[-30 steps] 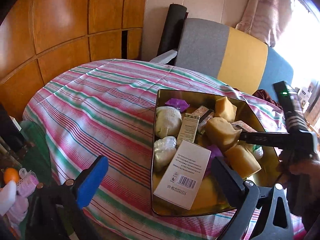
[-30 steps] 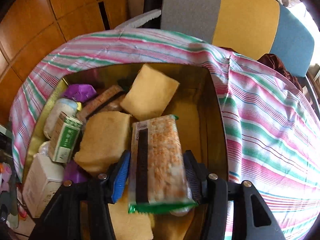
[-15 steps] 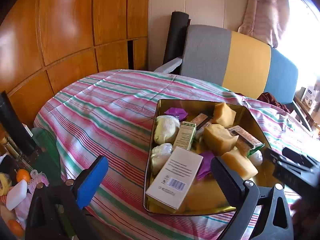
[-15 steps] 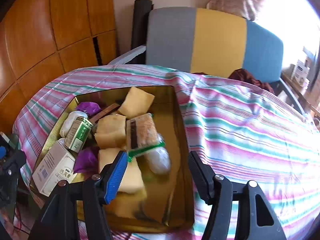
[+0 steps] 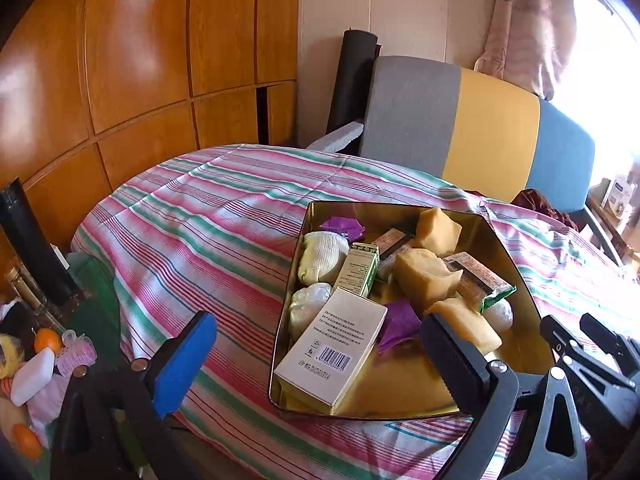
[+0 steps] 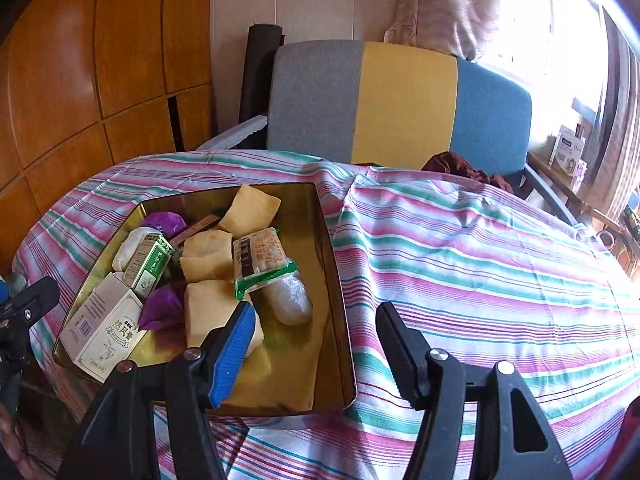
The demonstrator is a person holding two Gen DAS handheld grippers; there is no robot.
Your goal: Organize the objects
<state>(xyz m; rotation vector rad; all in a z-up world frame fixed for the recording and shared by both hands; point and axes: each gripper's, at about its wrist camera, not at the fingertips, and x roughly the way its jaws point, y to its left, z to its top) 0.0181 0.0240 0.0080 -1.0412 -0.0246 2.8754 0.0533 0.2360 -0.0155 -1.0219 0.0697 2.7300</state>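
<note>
A gold metal tin [image 5: 516, 264] [image 6: 340, 308] sits on the striped table and holds several things: yellow sponges [image 5: 424, 276] [image 6: 208, 256], a white box [image 5: 332, 348] [image 6: 104, 328], a green box [image 5: 358, 268] [image 6: 148, 260], purple wrappers [image 5: 396, 322], white pouches and an orange snack pack [image 5: 476, 280] [image 6: 262, 258]. My left gripper [image 5: 320, 360] is open and empty, held back from the tin's near left edge. My right gripper [image 6: 316, 344] is open and empty above the tin's near right corner. Its black frame also shows in the left wrist view [image 5: 592, 356].
The pink, green and white striped cloth [image 5: 200, 220] [image 6: 480, 260] covers the round table. A grey, yellow and blue chair [image 5: 472, 128] [image 6: 400, 104] stands behind it. Wooden panels [image 5: 140, 60] line the left wall. Small items [image 5: 36, 360] lie on the floor at left.
My right gripper let go of the orange snack pack, which now lies in the tin, and pulled back and up, open. My left gripper also drew back from the tin.
</note>
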